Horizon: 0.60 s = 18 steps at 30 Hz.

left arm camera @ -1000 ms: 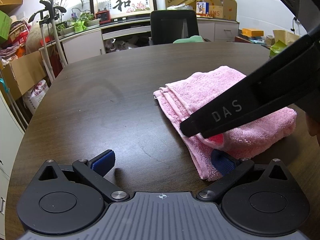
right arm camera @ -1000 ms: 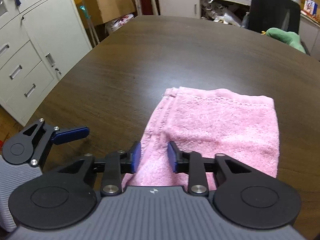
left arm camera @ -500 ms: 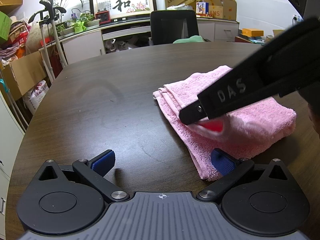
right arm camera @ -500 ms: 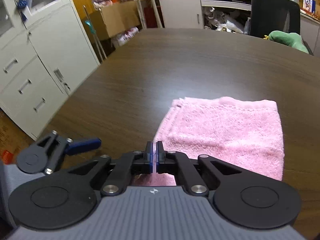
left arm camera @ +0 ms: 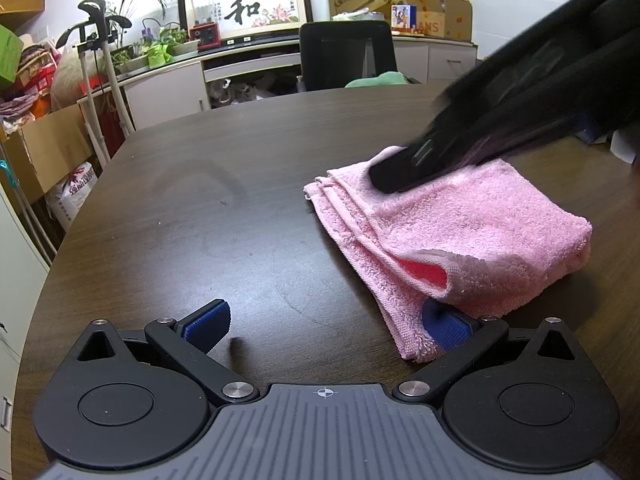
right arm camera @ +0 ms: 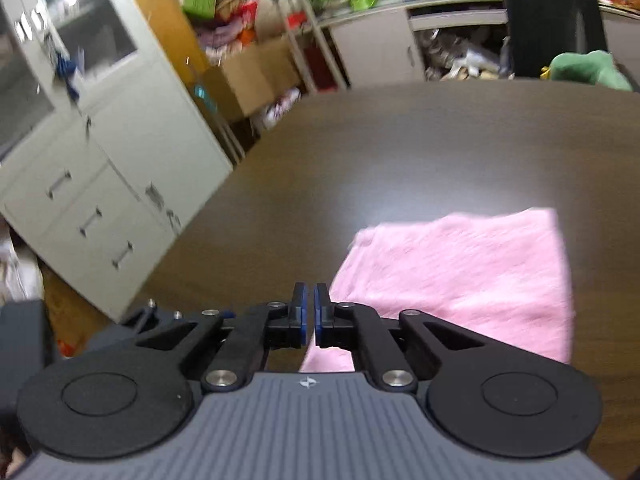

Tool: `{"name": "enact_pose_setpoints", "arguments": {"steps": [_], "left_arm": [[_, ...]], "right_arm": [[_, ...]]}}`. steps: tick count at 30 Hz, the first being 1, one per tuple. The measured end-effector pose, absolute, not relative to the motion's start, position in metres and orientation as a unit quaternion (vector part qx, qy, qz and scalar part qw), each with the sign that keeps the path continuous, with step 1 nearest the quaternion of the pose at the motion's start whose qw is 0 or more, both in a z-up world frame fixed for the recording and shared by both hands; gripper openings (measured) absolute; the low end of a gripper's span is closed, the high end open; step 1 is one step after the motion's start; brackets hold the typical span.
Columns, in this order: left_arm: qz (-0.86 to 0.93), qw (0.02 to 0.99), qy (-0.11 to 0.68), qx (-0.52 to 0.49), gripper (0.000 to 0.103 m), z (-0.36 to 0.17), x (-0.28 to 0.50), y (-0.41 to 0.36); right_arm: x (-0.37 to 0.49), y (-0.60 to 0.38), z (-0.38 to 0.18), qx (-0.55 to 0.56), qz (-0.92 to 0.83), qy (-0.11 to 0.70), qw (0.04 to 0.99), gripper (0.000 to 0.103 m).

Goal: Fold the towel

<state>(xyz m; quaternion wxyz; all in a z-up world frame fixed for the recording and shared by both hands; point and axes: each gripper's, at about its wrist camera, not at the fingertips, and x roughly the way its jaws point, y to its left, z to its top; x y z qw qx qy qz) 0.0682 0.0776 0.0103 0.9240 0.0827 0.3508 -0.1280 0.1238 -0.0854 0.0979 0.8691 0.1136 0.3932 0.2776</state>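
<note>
A dark brown wooden table [left arm camera: 208, 208] carries a folded pink towel [left arm camera: 472, 232] lying on its surface.

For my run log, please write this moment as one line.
task: fold towel | towel: folded, on table | left gripper: open, one finger against towel edge | right gripper: shut, empty

Towel [left arm camera: 472, 232]: pink terry cloth, looped and fluffy pile, matt; flat woven bands are seen along its hems. Table [left arm camera: 200, 216] beneath the towel: dark wood-grain surface, smooth, a faint sheen with dull ring marks noted left of the towel. Left gripper [left arm camera: 326, 324]: matt black plastic links, bright metal pivot pins, ribbed grey housing. Its finger pads [left arm camera: 210, 322] are covered in blue, finely textured material.
</note>
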Motion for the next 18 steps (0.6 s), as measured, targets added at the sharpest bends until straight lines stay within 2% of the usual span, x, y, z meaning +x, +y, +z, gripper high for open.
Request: {"name": "enact_pose_setpoints", "arguments": {"steps": [4, 9, 15, 18], "left_arm": [[-0.128, 0.924, 0.35, 0.086, 0.103, 0.011, 0.068, 0.078], [-0.128, 0.924, 0.349, 0.086, 0.103, 0.01, 0.068, 0.077], [-0.126, 0.925, 0.347, 0.09, 0.103, 0.011, 0.068, 0.079], [-0.114, 0.93, 0.337, 0.095, 0.103, 0.016, 0.066, 0.082]], "right_arm": [[0.125, -0.129, 0.098, 0.15, 0.255, 0.388, 0.873, 0.012], [0.132, -0.179, 0.069, 0.235, 0.231, 0.393, 0.858, 0.012], [0.141, -0.165, 0.024, 0.255, 0.273, 0.422, 0.826, 0.013], [0.138, -0.162, 0.024, 0.246, 0.292, 0.408, 0.829, 0.025]]}}
